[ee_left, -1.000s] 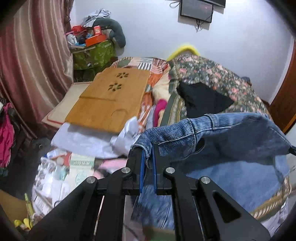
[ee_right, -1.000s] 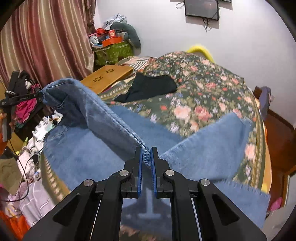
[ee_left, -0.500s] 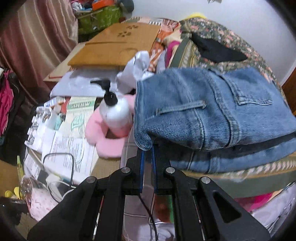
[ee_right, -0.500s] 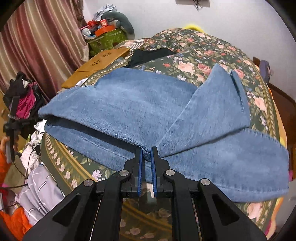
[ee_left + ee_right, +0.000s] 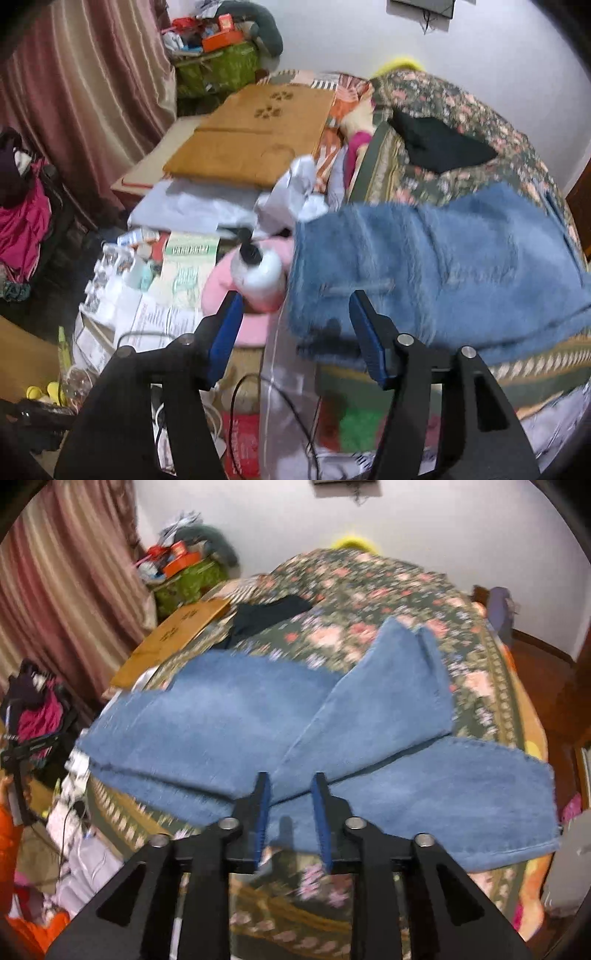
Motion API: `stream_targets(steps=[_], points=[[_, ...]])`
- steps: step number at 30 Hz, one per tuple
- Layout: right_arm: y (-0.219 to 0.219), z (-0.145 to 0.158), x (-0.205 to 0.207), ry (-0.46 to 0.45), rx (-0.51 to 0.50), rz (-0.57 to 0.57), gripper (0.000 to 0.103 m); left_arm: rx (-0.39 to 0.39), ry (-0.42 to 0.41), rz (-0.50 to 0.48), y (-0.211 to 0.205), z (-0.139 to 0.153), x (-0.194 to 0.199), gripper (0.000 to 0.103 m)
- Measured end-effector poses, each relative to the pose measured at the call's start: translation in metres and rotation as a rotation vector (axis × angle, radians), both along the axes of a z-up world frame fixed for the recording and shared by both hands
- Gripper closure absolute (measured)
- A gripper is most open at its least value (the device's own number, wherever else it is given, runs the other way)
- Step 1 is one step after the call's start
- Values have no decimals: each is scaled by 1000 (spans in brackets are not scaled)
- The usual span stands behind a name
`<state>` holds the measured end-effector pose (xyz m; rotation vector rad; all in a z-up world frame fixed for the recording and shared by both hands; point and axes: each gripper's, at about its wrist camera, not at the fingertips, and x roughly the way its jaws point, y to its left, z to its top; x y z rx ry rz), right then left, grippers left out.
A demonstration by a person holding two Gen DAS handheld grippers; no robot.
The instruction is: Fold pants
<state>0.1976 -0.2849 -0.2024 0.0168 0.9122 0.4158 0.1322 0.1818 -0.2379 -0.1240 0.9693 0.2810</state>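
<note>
The left gripper (image 5: 295, 328) stands wide open with nothing between its blue pads (image 5: 225, 332). The corner of the jeans (image 5: 436, 269) sits just beyond the right pad, which overlaps the denim's near edge in the picture; whether they touch I cannot tell. The right gripper (image 5: 290, 805) is partly open, its pads (image 5: 263, 812) apart and holding nothing, with the near edge of the jeans (image 5: 236, 716) lying in front of and partly behind the fingertips.

The jeans lie folded on the bed (image 5: 369, 590), near its near edge. In the right wrist view one layer lies over another, and one leg (image 5: 388, 701) is folded across at an angle, its hem pointing toward the far right, while the lower leg (image 5: 461, 797) runs out to the right. In the left wrist view the denim is blurred.

Left of the jeans in the left wrist view stands a white pump bottle (image 5: 260, 273) on something pink (image 5: 229, 295), with papers (image 5: 177, 280) beside it. Farther off lies a wooden board (image 5: 258, 136), and a black cloth (image 5: 439, 147) rests on the floral bedspread (image 5: 480, 122). A striped curtain (image 5: 85, 92) hangs at far left, and a green box (image 5: 218, 70) piled with clutter stands by the white wall (image 5: 351, 33).
</note>
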Motion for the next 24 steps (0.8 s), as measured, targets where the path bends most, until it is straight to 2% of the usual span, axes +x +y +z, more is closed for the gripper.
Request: stream_targets(steps=[3, 6, 9, 11, 12, 15, 18, 21, 24], points=[[-10, 14, 11, -44, -22, -49, 55, -19, -19, -18, -12, 17, 26, 44], [-18, 25, 27, -75, -34, -85, 50, -49, -50, -52, -31, 32, 53, 41], [-22, 32, 46, -94, -45, -98, 49, -49, -97, -88, -56, 45, 82, 31], [-21, 34, 62, -106, -63, -104, 49, -34, -120, -116, -73, 51, 102, 16], [-22, 34, 68, -107, -66, -105, 49, -27, -126, -124, -79, 52, 110, 13], [-22, 30, 95, -108, -74, -103, 49, -18, -125, -153, -102, 49, 146, 12], [-21, 21, 124, -96, -80, -101, 49, -50, -92, -190, -122, 39, 179, 12], [-20, 7, 153, -89, -96, -117, 49, -77, -62, -229, -140, 26, 204, 12], [-18, -10, 185, -63, -111, -125, 49, -67, -49, -247, -154, 16, 223, 12]])
